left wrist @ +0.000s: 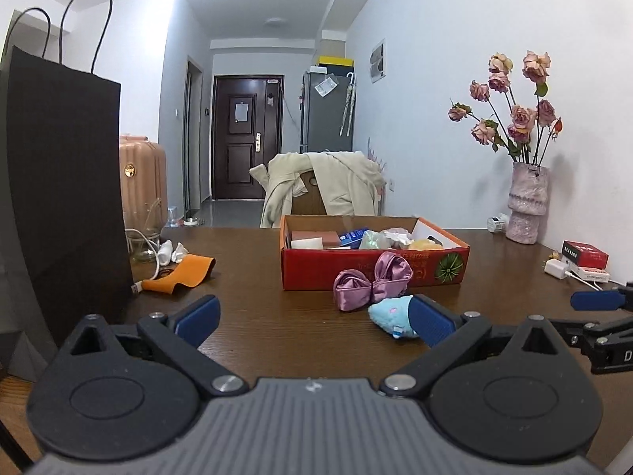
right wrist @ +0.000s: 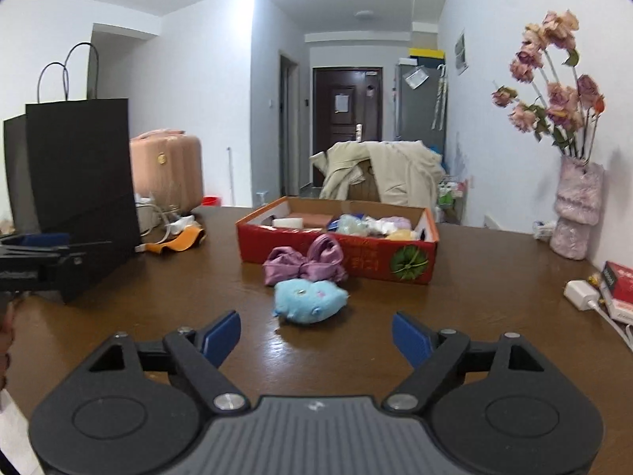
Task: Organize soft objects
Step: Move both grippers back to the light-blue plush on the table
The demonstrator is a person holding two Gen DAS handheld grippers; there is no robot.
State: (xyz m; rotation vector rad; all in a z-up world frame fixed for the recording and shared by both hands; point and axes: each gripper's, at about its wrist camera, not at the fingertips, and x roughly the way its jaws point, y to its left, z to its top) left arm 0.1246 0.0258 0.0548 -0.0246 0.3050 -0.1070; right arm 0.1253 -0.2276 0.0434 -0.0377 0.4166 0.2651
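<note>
A light blue plush toy (right wrist: 310,301) lies on the brown table, just ahead of my open, empty right gripper (right wrist: 316,338). In the left wrist view the blue plush toy (left wrist: 389,316) sits beside the right finger of my open, empty left gripper (left wrist: 314,318). A purple satin bow (left wrist: 372,279) lies behind the plush, against a red cardboard box (left wrist: 372,273); the bow (right wrist: 304,263) and box (right wrist: 336,259) also show in the right wrist view. The box holds several soft items. An orange cloth (left wrist: 180,275) lies at the left.
A tall black paper bag (left wrist: 67,182) stands at the table's left. A vase of dried roses (left wrist: 528,206) stands at the right by the wall. A white charger (right wrist: 581,295) and a red packet (right wrist: 619,279) lie at the right edge. A chair with a beige coat (left wrist: 328,186) stands behind the table.
</note>
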